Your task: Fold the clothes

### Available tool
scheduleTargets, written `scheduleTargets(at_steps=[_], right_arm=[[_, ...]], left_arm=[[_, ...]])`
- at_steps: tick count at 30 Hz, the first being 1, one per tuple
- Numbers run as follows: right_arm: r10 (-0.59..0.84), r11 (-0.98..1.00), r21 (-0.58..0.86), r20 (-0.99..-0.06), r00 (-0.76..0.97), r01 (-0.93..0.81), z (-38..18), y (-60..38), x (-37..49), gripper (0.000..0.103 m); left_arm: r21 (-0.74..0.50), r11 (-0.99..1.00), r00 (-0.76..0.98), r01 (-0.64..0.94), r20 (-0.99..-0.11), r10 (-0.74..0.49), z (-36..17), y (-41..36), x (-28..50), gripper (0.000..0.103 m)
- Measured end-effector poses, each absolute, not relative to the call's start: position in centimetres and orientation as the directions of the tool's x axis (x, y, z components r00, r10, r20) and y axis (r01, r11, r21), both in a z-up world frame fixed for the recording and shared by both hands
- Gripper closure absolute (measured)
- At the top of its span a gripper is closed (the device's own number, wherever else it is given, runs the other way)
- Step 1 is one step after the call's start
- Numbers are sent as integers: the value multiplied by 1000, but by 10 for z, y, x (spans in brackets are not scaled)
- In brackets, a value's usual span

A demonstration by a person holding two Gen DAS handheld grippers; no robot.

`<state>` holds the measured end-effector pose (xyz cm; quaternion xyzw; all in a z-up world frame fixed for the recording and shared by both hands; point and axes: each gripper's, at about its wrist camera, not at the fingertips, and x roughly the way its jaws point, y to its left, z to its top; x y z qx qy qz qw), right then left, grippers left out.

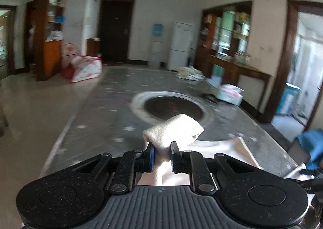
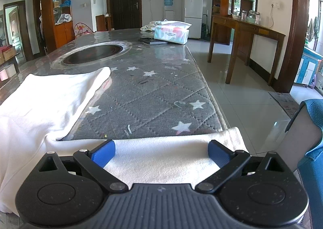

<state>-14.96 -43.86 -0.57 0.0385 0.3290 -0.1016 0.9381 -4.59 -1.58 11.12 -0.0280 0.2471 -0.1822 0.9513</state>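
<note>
A white garment (image 2: 46, 97) lies across the near end of a grey star-patterned table (image 2: 153, 91). In the left wrist view my left gripper (image 1: 162, 156) is shut on a bunched fold of the white garment (image 1: 173, 132), which sticks up past the blue pads and is lifted above the table. The rest of the cloth trails down to the right. In the right wrist view my right gripper (image 2: 161, 153) stands open, its blue fingertips (image 2: 104, 153) wide apart over a flat strip of the garment at the table's near edge. Nothing is pinched between them.
A round dark hotplate (image 2: 94, 54) is set into the table's middle. A tissue pack (image 2: 171, 34), a dark flat item and a cloth heap sit at the far end. The table's right edge drops to tiled floor (image 2: 238, 91). A person's blue sleeve (image 2: 315, 120) is at right.
</note>
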Motion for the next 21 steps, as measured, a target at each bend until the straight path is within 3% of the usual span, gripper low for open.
scheduleTargets(at_steps=[12, 21], right_arm=[[-174, 974, 2, -630, 757, 225, -6, -439, -148, 1], [-173, 974, 3, -630, 757, 226, -6, -439, -148, 0]], left_arm=[[-172, 982, 850, 83, -501, -159, 68, 62, -54, 86], [-192, 978, 823, -79, -566, -45, 33, 108, -57, 75]])
